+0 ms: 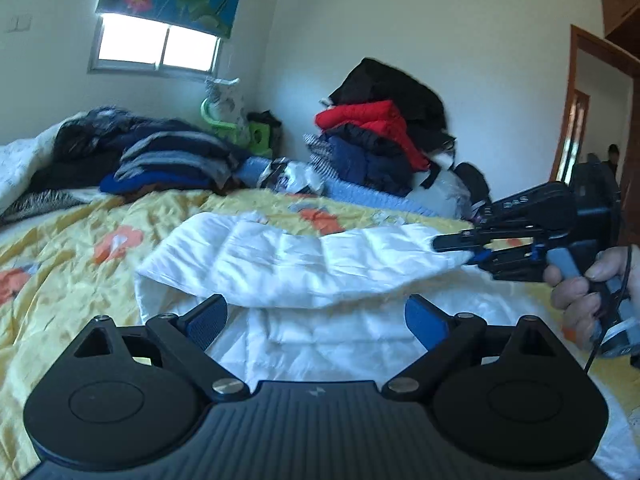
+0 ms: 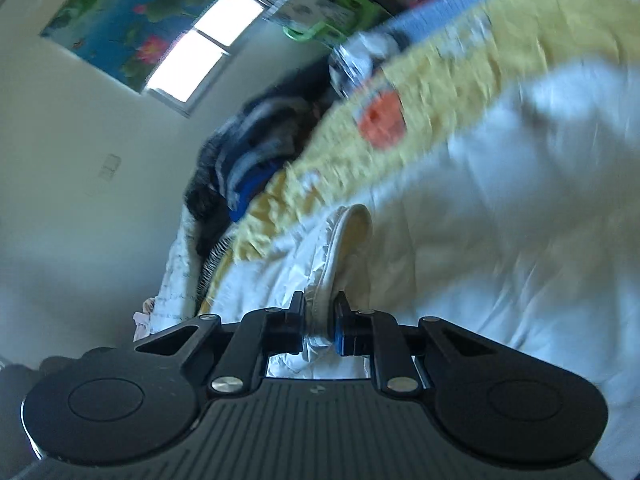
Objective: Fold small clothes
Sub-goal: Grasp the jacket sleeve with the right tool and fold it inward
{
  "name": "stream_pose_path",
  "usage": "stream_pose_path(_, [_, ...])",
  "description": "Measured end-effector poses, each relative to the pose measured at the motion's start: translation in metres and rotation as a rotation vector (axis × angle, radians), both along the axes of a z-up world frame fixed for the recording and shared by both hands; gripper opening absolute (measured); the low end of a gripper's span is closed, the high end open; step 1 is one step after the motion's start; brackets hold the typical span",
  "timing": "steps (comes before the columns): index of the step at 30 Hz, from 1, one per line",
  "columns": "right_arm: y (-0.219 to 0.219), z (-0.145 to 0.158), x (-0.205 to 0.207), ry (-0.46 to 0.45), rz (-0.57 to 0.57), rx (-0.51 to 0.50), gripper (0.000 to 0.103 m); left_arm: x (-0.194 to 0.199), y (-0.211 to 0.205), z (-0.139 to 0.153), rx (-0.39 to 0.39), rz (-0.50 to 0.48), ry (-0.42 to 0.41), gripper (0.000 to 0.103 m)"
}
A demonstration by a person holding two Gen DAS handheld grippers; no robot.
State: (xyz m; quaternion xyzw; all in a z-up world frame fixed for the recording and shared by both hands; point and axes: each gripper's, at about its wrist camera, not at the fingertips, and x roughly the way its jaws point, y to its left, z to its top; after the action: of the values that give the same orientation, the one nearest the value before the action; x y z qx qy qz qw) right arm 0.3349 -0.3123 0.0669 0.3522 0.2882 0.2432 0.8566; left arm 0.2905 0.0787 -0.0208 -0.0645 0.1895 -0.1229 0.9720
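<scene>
Daylight pours through the overexposed, white-blown sliding window (image 1: 156, 46) — the pale walls stay dim and bluish. Fisheye bending curves both views' edges; the right wrist view is tilted and motion-smeared across the yellow floral quilt (image 2: 460, 92).

Both wrist views look close over the bed (image 1: 60, 248), sharing the window (image 2: 200, 52); the right is rolled.

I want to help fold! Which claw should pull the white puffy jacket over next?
The right claw. It is already shut on the edge of the white quilted puffy jacket, lifting it off the yellow flowered quilt. The left claw is open, holding nothing.
</scene>
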Motion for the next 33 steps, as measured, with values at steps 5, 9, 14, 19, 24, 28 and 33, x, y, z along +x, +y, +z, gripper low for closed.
stream_pose_path(5, [-0.068, 0.006, -0.018, -0.009, -0.063, -0.114, 0.018, 0.011, -0.014, 0.011, -0.016, -0.058, -0.041, 0.097])
stream_pose_path(9, [-0.117, -0.020, -0.023, 0.054, -0.155, -0.133, 0.018, 0.037, -0.033, 0.017, -0.021, -0.081, -0.048, 0.097])
stream_pose_path(14, [-0.140, -0.042, -0.028, 0.072, -0.174, -0.057, 0.018, 0.070, -0.067, 0.011, 0.035, -0.113, -0.024, 0.097])
stream_pose_path(19, [-0.140, -0.033, -0.034, 0.018, -0.151, -0.041, 0.018, 0.114, -0.104, -0.014, 0.245, -0.115, 0.049, 0.097])
stream_pose_path(24, [-0.160, -0.046, -0.034, 0.052, -0.185, -0.043, 0.018, 0.132, -0.111, -0.040, 0.294, -0.103, 0.123, 0.097])
stream_pose_path(28, [-0.182, -0.075, -0.037, 0.114, -0.244, -0.030, 0.014, 0.133, -0.109, -0.054, 0.288, -0.106, 0.128, 0.098])
stream_pose_path(33, [-0.190, -0.090, -0.043, 0.106, -0.284, 0.003, 0.007, 0.130, -0.111, -0.056, 0.290, -0.084, 0.110, 0.099])
